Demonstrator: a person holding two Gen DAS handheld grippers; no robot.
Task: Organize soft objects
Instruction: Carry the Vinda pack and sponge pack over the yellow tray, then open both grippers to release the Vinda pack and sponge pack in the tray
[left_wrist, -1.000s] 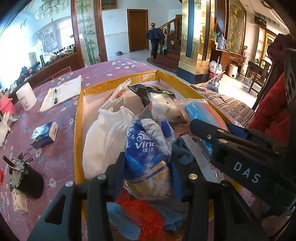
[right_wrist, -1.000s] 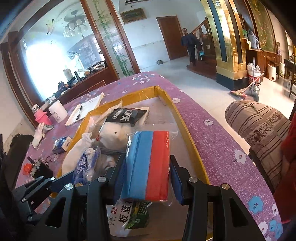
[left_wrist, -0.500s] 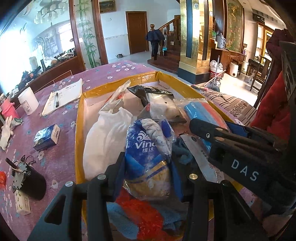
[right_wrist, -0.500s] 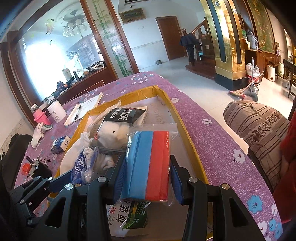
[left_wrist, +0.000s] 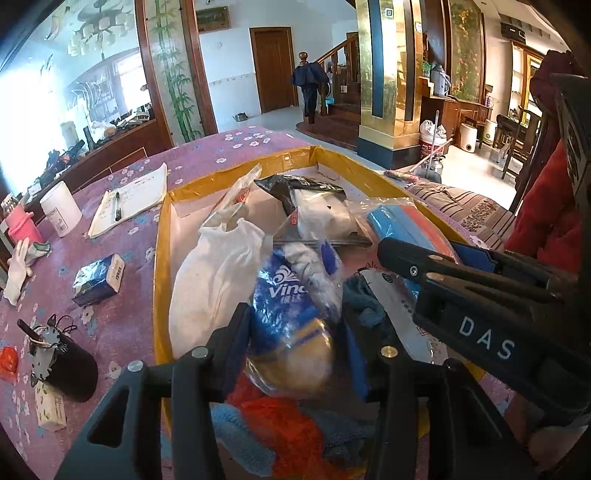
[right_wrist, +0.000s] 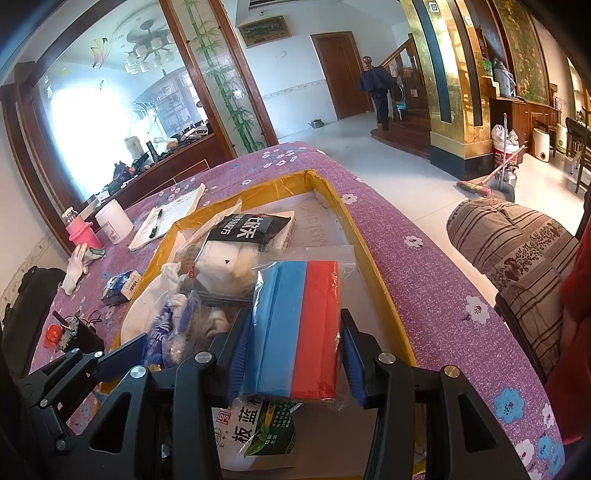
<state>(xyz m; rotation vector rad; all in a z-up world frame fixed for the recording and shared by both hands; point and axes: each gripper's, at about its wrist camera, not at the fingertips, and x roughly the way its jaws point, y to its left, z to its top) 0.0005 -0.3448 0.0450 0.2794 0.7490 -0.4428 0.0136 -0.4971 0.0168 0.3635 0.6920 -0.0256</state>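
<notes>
A blue Vinda tissue pack hangs between the fingers of my left gripper. Its jaws are opening, a thin gap shows at the right pad, and the pack's lower end is blurred. My right gripper is shut on a clear bag with a blue and red foam block, held just above the yellow-rimmed tray. The tray holds a white cloth bag, a black and white packet, a green-printed sachet and red and blue cloths. Both grippers hover side by side over the tray's near end.
On the purple flowered tablecloth, left of the tray, lie a small tissue pack, a black pouch, a notepad with a pen, a white jar and a pink bottle. A striped cushion sits at the right.
The tissue pack has sagged slightly in the left gripper and a small gap has appeared beside it. The right gripper and its foam block have stayed put.
</notes>
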